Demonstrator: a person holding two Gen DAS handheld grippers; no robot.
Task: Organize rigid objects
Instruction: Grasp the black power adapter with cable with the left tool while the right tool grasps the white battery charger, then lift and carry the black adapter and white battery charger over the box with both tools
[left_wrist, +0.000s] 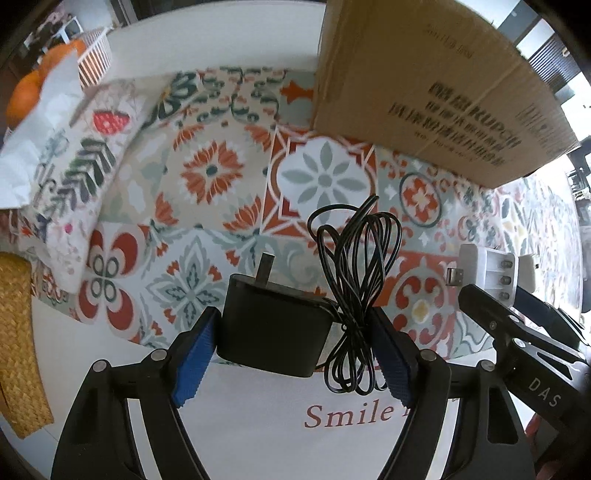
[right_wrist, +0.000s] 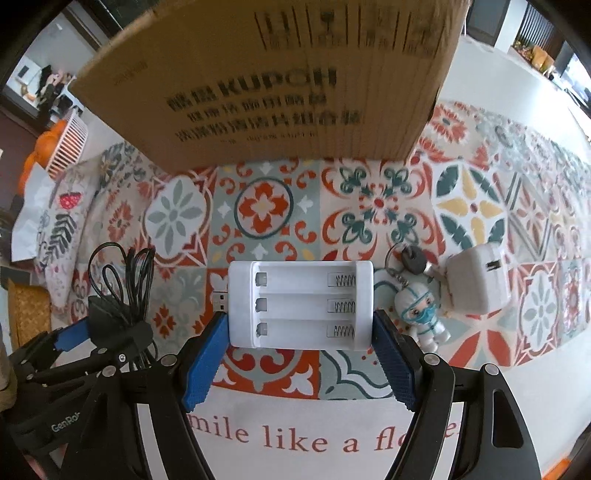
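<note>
Hand-held gripper (right_wrist: 299, 345) around empty battery charger (right_wrist: 300, 304)

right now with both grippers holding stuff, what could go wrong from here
The left gripper pinches the black adapter against its bundled cord on one side, so it may twist or slip. Loose cord loops could snag when going into the cardboard box. The right gripper holds the white battery charger only by its lower end, so it could pivot out.
</note>
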